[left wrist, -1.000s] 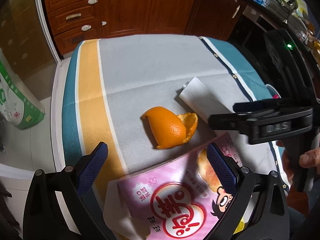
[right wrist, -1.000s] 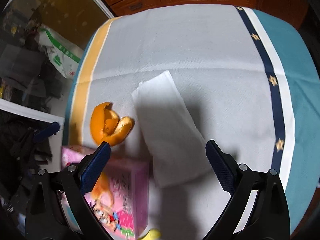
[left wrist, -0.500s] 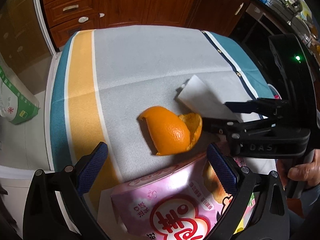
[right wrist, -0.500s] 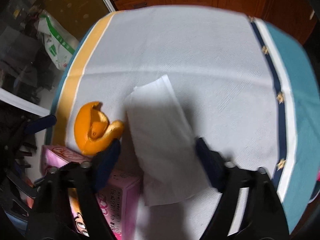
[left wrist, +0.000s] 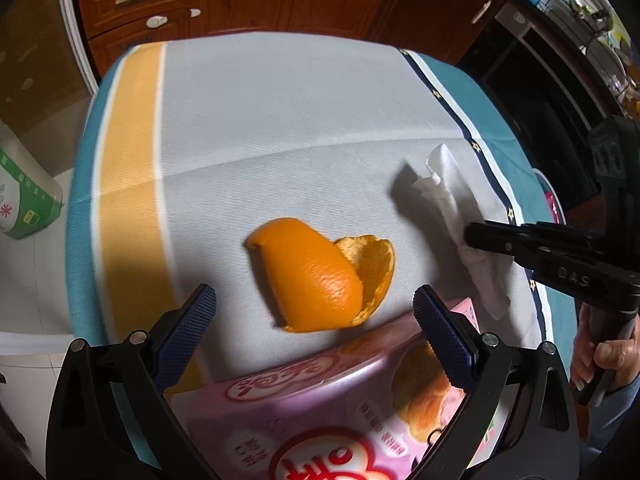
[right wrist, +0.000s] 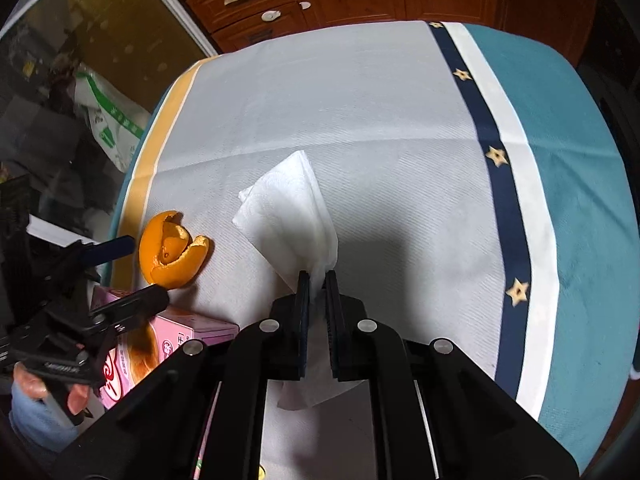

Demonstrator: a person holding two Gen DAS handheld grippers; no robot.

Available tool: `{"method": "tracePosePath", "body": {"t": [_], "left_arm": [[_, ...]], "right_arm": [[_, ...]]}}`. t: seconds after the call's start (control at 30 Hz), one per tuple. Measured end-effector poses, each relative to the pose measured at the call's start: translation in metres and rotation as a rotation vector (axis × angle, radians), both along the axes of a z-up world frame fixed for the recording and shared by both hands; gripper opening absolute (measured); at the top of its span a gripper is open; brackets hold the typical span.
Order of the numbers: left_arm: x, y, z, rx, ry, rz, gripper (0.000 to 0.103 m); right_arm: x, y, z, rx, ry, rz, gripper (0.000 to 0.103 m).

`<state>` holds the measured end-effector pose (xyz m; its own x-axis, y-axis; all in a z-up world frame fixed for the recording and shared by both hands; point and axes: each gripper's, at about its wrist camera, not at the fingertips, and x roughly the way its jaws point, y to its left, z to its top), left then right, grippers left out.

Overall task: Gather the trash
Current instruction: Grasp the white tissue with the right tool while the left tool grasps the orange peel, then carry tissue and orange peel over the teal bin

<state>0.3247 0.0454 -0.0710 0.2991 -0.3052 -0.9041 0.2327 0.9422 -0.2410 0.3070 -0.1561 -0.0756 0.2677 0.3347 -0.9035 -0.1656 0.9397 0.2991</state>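
my right tongs [right wrist: 317, 280] have just closed, pinching the white tissue [right wrist: 288, 216] into a peak on the desk's [right wrist: 360, 112] striped cloth. my left tongs [left wrist: 314, 306] hang open over the orange peel [left wrist: 316, 276], beside the pink snack box [left wrist: 320, 420]; wooden drawers [right wrist: 248, 0] behind.

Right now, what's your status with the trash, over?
Right hand-held gripper just closed, pinching the white tissue. Left hand-held gripper open over orange peel. Pink snack box close beside peel.

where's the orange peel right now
The orange peel lies on the tablecloth between the open left claw's fingers, beside the pink snack box.
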Motion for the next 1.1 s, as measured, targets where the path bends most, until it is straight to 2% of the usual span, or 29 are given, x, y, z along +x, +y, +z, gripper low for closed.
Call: {"method": "tracePosePath", "body": {"t": [0.1,0.2,0.37,0.4,0.43,0.47,0.57,0.77,0.97,1.1], "left_arm": [[0.004,-0.007,-0.007,-0.008,0.025,-0.011,0.099],[0.005,-0.012,-0.008,0.003,0.005,-0.013,0.096],[0.002,-0.02,-0.003,0.083,-0.031,-0.02,0.046],[0.001,-0.021,0.001,0.084,-0.041,-0.016,0.042],[0.0,-0.023,0.004,0.081,-0.048,-0.017,0.033],[-0.003,-0.026,0.009,0.085,-0.059,-0.02,0.031],[-0.01,-0.04,0.02,0.114,-0.1,-0.044,0.029],[-0.026,-0.063,0.041,0.122,-0.138,-0.09,0.029],[-0.039,-0.093,0.058,0.114,-0.16,-0.142,0.029],[-0.052,-0.127,0.067,0.117,-0.159,-0.218,0.029]], "right_arm": [[-0.002,-0.011,-0.003,0.032,0.016,-0.011,0.008],[-0.007,-0.014,-0.005,0.049,0.023,-0.017,0.008],[-0.011,-0.013,-0.004,0.077,0.023,-0.025,0.008],[-0.013,-0.015,-0.004,0.087,0.022,-0.028,0.008],[-0.013,-0.015,-0.003,0.099,0.02,-0.029,0.008],[-0.014,-0.016,-0.003,0.11,0.019,-0.031,0.008],[-0.019,-0.022,0.0,0.127,0.014,-0.037,0.008],[-0.034,-0.045,0.015,0.16,-0.011,-0.068,0.008],[-0.054,-0.077,0.033,0.193,-0.048,-0.111,0.008],[-0.068,-0.101,0.042,0.218,-0.069,-0.152,0.008]]}}
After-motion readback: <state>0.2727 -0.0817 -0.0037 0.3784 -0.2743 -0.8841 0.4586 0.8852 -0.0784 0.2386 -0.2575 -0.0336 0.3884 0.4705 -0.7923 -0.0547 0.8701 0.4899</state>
